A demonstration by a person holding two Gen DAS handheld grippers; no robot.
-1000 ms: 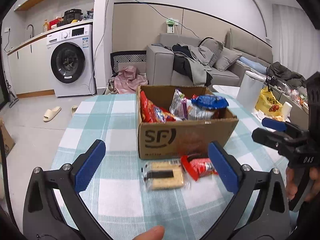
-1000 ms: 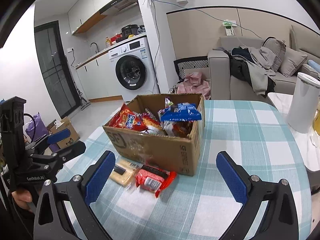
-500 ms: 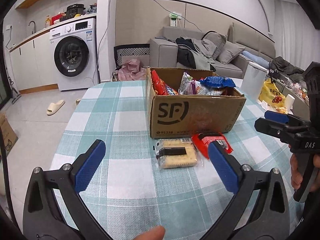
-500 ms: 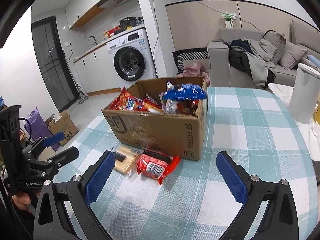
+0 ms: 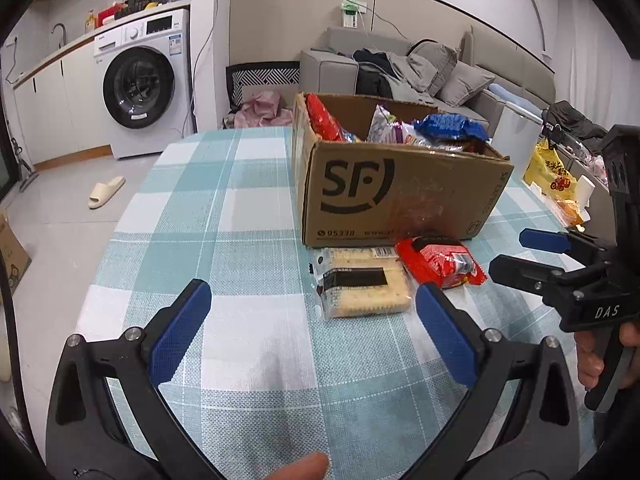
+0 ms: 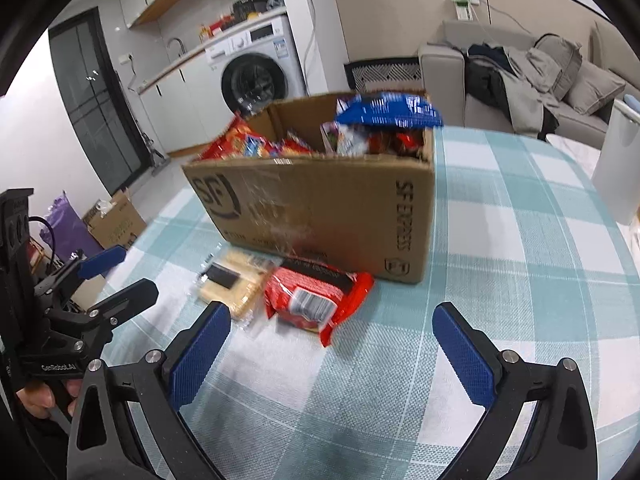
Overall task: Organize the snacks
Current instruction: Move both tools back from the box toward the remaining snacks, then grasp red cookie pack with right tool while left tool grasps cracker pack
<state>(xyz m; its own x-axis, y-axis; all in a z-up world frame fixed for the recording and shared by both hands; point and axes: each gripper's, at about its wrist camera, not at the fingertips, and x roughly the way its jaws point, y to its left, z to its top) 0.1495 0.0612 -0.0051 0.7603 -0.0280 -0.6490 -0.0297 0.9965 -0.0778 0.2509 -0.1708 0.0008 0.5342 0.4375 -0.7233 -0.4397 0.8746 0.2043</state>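
A cardboard box [image 5: 396,192] [image 6: 328,208] printed "SF" stands on the checked tablecloth, filled with snack packs, a blue one [image 5: 450,126] [image 6: 390,110] on top. In front of it lie a clear pack of pale crackers [image 5: 362,282] [image 6: 234,280] and a red snack bag [image 5: 440,262] [image 6: 316,294]. My left gripper [image 5: 312,326] is open and empty, a little short of the crackers. My right gripper [image 6: 332,346] is open and empty, just short of the red bag; it also shows from the side [image 5: 520,254] in the left wrist view.
The tablecloth [image 5: 240,240] covers a rounded table whose left edge drops to the floor. A white cylinder [image 6: 618,168] stands at the table's right side. A yellow bag [image 5: 550,172] lies right of the box. A washing machine [image 5: 146,84] and sofa [image 5: 400,68] stand behind.
Both grippers have moved closer to the box and the two packs in front of it, and lower toward the table. Both stayed open.
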